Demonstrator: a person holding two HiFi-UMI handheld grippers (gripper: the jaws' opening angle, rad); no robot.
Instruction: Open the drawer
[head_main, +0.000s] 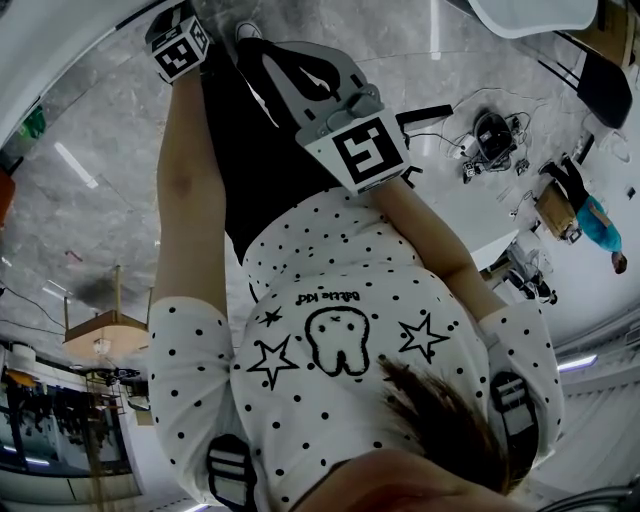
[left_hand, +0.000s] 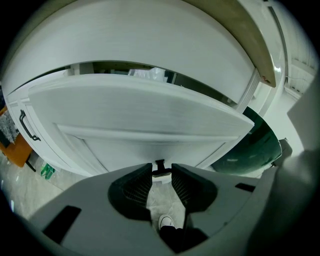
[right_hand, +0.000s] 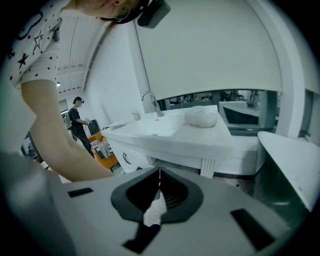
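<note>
In the left gripper view a white drawer front (left_hand: 145, 112) stands pulled out from the white cabinet, with a dark gap above it where something pale lies inside. Its small black handle (left_hand: 160, 166) sits between the tips of my left gripper (left_hand: 161, 172), and the pads press on both ends of the handle's bar. My right gripper (right_hand: 159, 174) is held away from the drawer, shut with nothing between its fingers. In the head view only the marker cubes of the left gripper (head_main: 180, 46) and the right gripper (head_main: 357, 148) show, beyond the person's arms.
A white vanity top (right_hand: 200, 140) carries a sink, a tap (right_hand: 150, 100) and a white bundle (right_hand: 201, 117). A cabinet door with a black handle (left_hand: 27, 127) stands left of the drawer. Dark glass (left_hand: 250, 145) is to its right. Another person (right_hand: 77, 120) stands far off.
</note>
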